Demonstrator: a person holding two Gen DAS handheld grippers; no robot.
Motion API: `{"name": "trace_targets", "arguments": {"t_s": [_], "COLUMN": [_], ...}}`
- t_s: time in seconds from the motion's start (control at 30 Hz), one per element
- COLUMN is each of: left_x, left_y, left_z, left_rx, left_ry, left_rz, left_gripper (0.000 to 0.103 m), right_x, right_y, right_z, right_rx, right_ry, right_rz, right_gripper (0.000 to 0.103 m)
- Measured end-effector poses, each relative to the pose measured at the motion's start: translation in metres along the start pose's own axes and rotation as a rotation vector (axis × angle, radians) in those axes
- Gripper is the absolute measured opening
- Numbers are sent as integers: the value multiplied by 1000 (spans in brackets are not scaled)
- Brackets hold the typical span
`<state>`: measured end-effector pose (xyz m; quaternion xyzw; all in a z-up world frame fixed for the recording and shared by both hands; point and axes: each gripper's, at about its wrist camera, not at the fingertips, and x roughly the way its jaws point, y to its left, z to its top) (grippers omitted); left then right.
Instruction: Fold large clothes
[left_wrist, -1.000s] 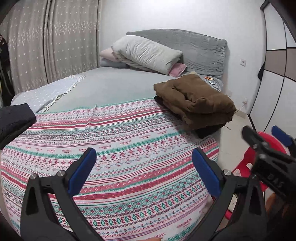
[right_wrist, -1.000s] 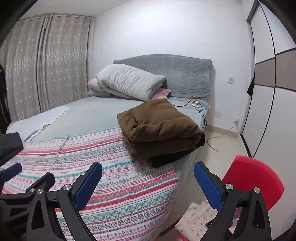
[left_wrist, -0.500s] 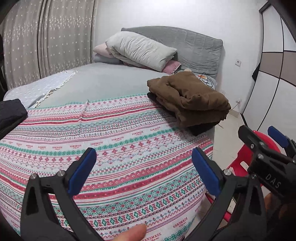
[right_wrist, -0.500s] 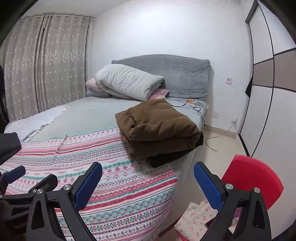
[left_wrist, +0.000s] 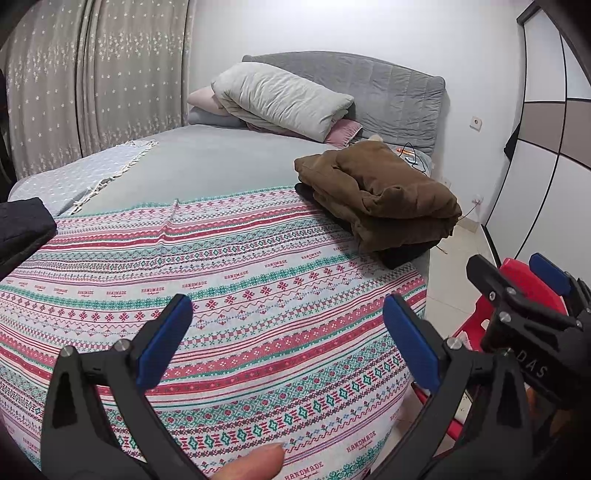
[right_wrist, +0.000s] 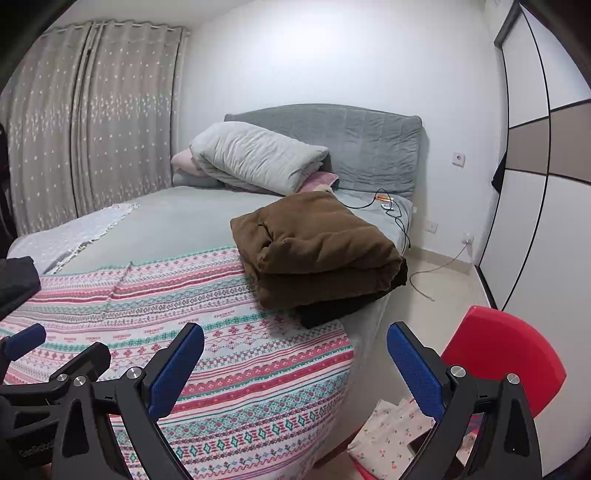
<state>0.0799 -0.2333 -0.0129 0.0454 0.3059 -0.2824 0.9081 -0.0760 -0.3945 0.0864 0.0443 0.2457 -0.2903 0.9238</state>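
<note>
A folded brown garment (left_wrist: 380, 192) lies on a black folded one (left_wrist: 402, 254) at the bed's right edge; it also shows in the right wrist view (right_wrist: 317, 251). A striped patterned blanket (left_wrist: 229, 295) covers the near part of the bed (right_wrist: 258, 373). My left gripper (left_wrist: 288, 343) is open and empty above the blanket. My right gripper (right_wrist: 295, 369) is open and empty, over the blanket's right edge; it shows at the right of the left wrist view (left_wrist: 517, 291). A dark garment (left_wrist: 22, 229) lies at the far left.
Pillows (left_wrist: 280, 99) and a grey headboard (left_wrist: 388, 92) are at the far end. A red chair (right_wrist: 506, 358) stands on the floor to the right, with floral cloth (right_wrist: 391, 439) beside it. A cable (right_wrist: 399, 218) trails off the bed. A wardrobe (right_wrist: 546, 184) is at right, curtains (left_wrist: 92, 81) at left.
Both grippers have shifted slightly, and the view has moved a little. A fingertip has come into the bottom of the left wrist view. Both grippers stay open.
</note>
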Motion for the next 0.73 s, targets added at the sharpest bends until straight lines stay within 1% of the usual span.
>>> {"name": "trace_targets", "arguments": {"t_s": [0.17, 0.43, 0.73], "left_x": [-1, -3, -1], "left_y": [2, 0, -1], "left_z": [1, 0, 0], "left_rx": [-7, 8, 10], "left_ry": [-2, -14, -3], "left_rz": [2, 8, 8], "left_gripper": [102, 102, 102], "right_x": [2, 2, 2], "right_y": [0, 1, 1], "right_z": [0, -1, -1], "right_rx": [-2, -2, -2], "right_ry": [3, 1, 0], "right_rz": [5, 3, -2], "right_gripper": [100, 100, 100]}}
